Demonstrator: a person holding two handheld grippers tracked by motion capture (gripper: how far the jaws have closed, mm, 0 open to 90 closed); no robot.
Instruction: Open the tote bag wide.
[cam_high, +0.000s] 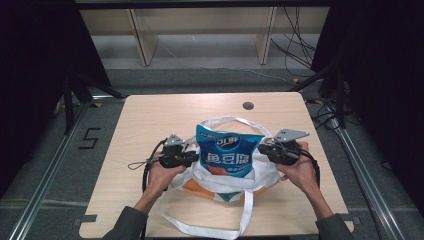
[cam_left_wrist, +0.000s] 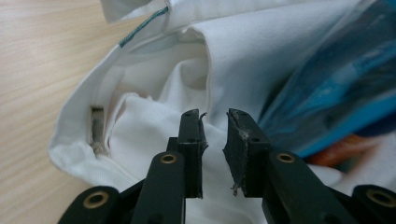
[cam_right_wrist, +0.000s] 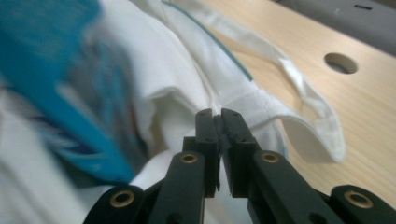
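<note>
Blue snack bag (cam_high: 227, 156) between both tongs: large white characters "鱼豆腐". Floor marking (cam_high: 88, 138) beyond left tongs: "5".

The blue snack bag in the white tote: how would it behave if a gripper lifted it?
The blue snack bag looks puffy, so probably light. Its glossy film may slip and crumple. The white tote around it is soft cloth and would likely sag.

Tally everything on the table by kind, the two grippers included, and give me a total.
White tote bags: 1, the tote bag
Blue snack packets: 1, the snack packet standing in the bag's mouth
Hand-held grippers: 2, the left gripper and the right gripper, one at each side of the bag
Total: 4
</note>
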